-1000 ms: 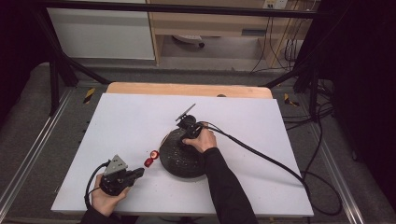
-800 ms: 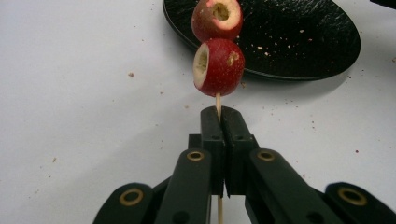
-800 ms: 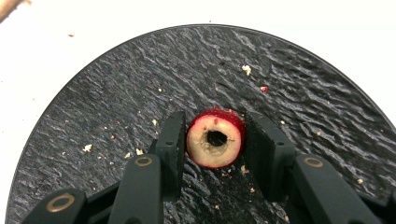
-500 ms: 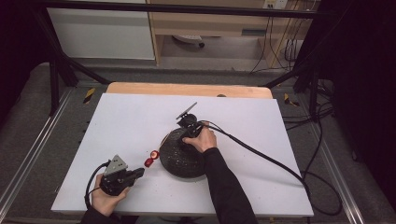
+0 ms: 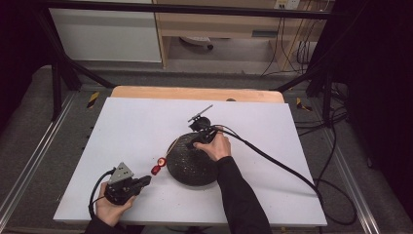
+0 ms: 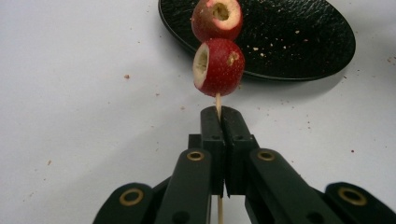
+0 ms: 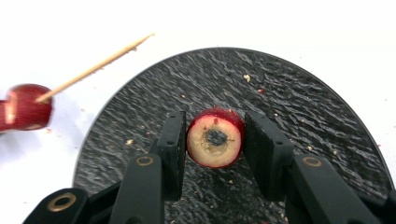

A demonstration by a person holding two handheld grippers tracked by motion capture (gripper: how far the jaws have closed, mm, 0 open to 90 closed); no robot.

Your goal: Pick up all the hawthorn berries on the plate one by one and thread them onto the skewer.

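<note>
**Holding a cored red fruit above the black plate**

Gripping a round red fruit piece with a pale cut face and a dark cored centre (image 7: 215, 143), the right gripper (image 7: 214, 140) has its two black jaws pressed against the fruit's left and right sides, so the piece sits squarely between the pads. Directly beneath and beyond those jaws lies the round black textured plate (image 7: 299, 98), dotted with a few pale crumbs. In the high view the right gripper (image 5: 201, 132) hangs over the far edge of that plate (image 5: 187, 168), with the person's right hand (image 5: 214, 146) wrapped around it and a thick black cable trailing off to the side.

The left gripper (image 6: 219, 116) is closed tight on a thin wooden skewer (image 6: 218, 100), which runs up out of the narrow seam between its jaws. Just ahead of the jaw tips, two red fruit pieces with hollowed pale centres (image 6: 218, 66) are threaded on the stick, one above the other, the upper one overlapping the near rim of the plate (image 6: 289, 42). From the right gripper's camera, the skewer's bare pointed end (image 7: 98, 65) slants up to the left of its jaws, well apart from the held fruit.

Both grippers work over a white table top (image 5: 126, 126) speckled with crumbs.
</note>
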